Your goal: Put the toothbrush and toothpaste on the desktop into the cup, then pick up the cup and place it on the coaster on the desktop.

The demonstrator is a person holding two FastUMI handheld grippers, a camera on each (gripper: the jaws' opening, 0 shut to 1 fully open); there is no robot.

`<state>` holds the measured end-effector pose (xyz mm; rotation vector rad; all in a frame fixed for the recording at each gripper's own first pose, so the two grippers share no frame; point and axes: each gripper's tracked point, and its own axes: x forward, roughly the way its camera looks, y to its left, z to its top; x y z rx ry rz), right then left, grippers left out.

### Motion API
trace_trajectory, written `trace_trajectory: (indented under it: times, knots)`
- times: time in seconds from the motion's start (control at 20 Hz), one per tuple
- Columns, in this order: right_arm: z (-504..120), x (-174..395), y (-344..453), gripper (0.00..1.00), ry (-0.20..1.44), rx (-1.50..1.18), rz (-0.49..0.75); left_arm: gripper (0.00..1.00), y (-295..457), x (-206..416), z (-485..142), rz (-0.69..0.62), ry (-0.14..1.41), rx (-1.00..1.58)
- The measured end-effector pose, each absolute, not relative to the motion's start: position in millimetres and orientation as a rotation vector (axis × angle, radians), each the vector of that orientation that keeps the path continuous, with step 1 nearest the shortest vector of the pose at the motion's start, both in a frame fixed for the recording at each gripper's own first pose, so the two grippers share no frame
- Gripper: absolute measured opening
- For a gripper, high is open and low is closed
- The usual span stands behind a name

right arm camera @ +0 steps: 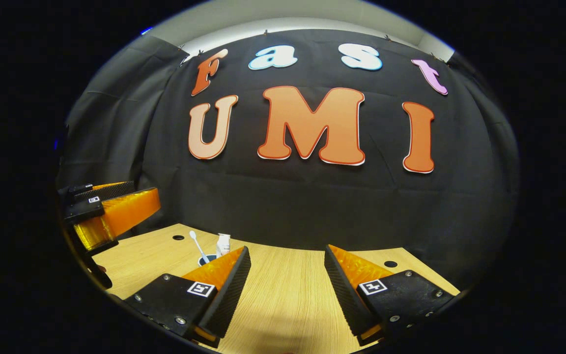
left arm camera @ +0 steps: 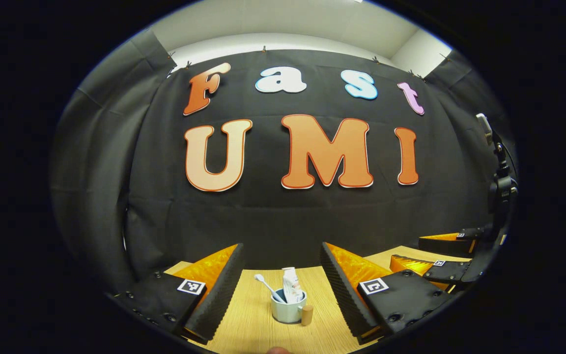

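Black pads of the left gripper [left arm camera: 281, 285] are standing wide apart at 6 o'clock in the left gripper view, holding nothing. Between them the cup [left arm camera: 288, 309] is sitting on the desk [left arm camera: 248, 319], with the toothbrush [left arm camera: 268, 287] leaning toward 11 o'clock and the toothpaste [left arm camera: 290, 284] standing inside it. The right gripper [right arm camera: 287, 287] is also gaping wide and empty over the desk; in its view the cup [right arm camera: 205, 259] is peeking out at 8 o'clock behind its left finger.
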<state>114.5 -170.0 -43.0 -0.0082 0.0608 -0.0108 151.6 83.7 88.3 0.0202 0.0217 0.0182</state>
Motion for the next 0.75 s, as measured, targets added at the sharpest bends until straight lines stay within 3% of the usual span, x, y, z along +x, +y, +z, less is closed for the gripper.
trace_trajectory:
  times: [0.75]
  knots:
    - [-44.1,109.5,-170.2,0.9,0.053,-0.019,0.008,0.98,79.3,146.9,86.4,0.028,0.0,0.026]
